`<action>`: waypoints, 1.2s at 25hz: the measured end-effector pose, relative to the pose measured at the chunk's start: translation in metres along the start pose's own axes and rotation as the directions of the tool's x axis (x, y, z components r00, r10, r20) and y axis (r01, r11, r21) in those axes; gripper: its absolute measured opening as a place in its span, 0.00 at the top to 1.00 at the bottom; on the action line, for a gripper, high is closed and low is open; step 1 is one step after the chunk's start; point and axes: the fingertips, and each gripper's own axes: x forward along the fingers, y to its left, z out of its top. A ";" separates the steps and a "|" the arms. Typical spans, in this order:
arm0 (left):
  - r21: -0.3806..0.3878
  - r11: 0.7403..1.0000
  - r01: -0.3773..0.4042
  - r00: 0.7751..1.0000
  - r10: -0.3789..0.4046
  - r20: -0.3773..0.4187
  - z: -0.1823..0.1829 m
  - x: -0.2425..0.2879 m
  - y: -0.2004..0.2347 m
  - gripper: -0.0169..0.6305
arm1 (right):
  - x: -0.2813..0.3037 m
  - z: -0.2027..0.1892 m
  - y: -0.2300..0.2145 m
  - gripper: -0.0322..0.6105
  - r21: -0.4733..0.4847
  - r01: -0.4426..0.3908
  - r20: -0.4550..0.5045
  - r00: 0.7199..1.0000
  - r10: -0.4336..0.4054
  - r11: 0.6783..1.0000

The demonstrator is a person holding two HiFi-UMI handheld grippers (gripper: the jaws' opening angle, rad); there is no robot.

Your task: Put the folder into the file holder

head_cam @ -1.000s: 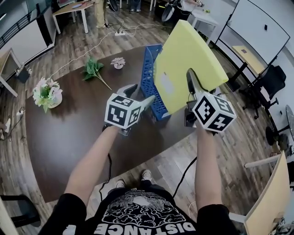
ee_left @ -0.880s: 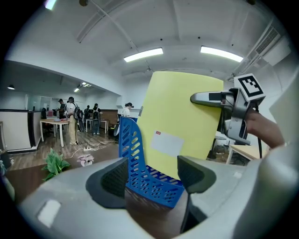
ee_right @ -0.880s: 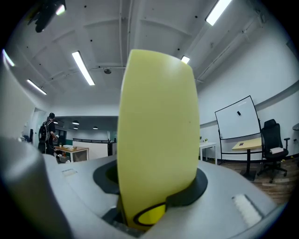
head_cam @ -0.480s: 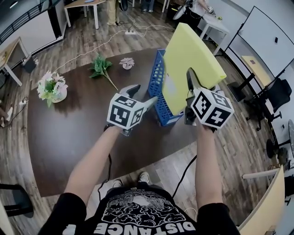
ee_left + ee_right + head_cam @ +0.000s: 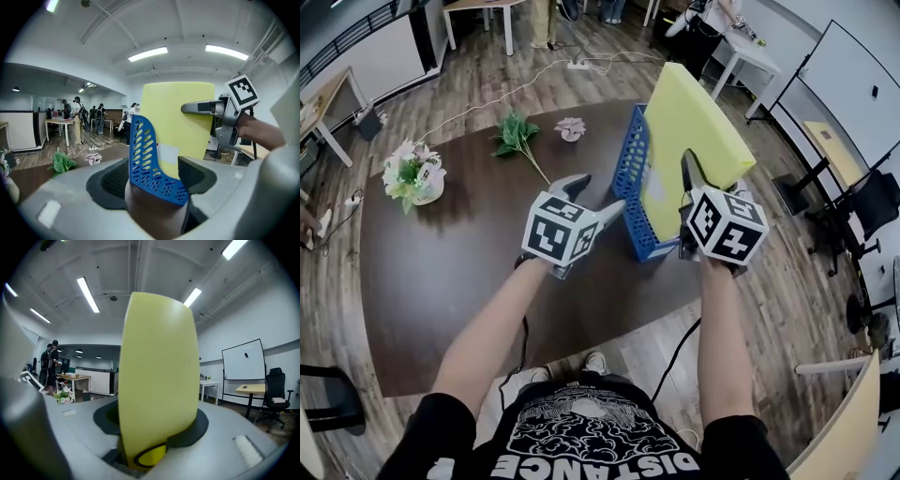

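A big yellow folder (image 5: pixel 698 131) stands nearly upright, its lower edge down in the blue perforated file holder (image 5: pixel 630 202) on the dark brown table (image 5: pixel 441 272). My right gripper (image 5: pixel 689 173) is shut on the folder's near edge, and in the right gripper view the folder (image 5: pixel 159 380) fills the space between the pads. My left gripper (image 5: pixel 600 195) is at the holder's near left corner. In the left gripper view the holder (image 5: pixel 145 150) sits between the two pads, which bear on its low end. The folder (image 5: pixel 187 117) rises behind it.
A pot of flowers (image 5: pixel 412 176) stands at the table's left. A green sprig (image 5: pixel 517 136) and a small pink flower (image 5: pixel 572 127) lie at the far side. Off the table's right are an office chair (image 5: pixel 872 202) and desks. People stand far off (image 5: pixel 77 110).
The folder has come down from a raised tilt to nearly upright, with its lower edge in the holder. The left gripper has stayed on the holder's corner.
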 end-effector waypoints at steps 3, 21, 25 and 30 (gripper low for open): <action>0.002 1.000 -0.003 1.000 0.003 -0.003 -0.001 0.001 0.000 0.45 | 0.005 -0.012 -0.001 0.62 -0.001 -0.004 -0.020 1.000 0.004 1.000; -0.005 0.999 -0.041 0.999 0.041 -0.026 -0.010 0.002 0.010 0.45 | 0.017 -0.061 0.007 0.61 -0.006 -0.027 -0.062 0.998 0.027 1.000; -0.008 0.999 -0.044 0.999 0.044 -0.022 -0.009 0.003 0.011 0.45 | 0.018 -0.068 0.010 0.61 -0.017 -0.025 -0.061 0.998 0.024 1.000; -0.009 0.999 -0.049 0.999 0.049 -0.019 -0.009 0.002 0.012 0.45 | 0.019 -0.081 0.011 0.60 -0.025 -0.024 -0.064 0.998 0.022 0.999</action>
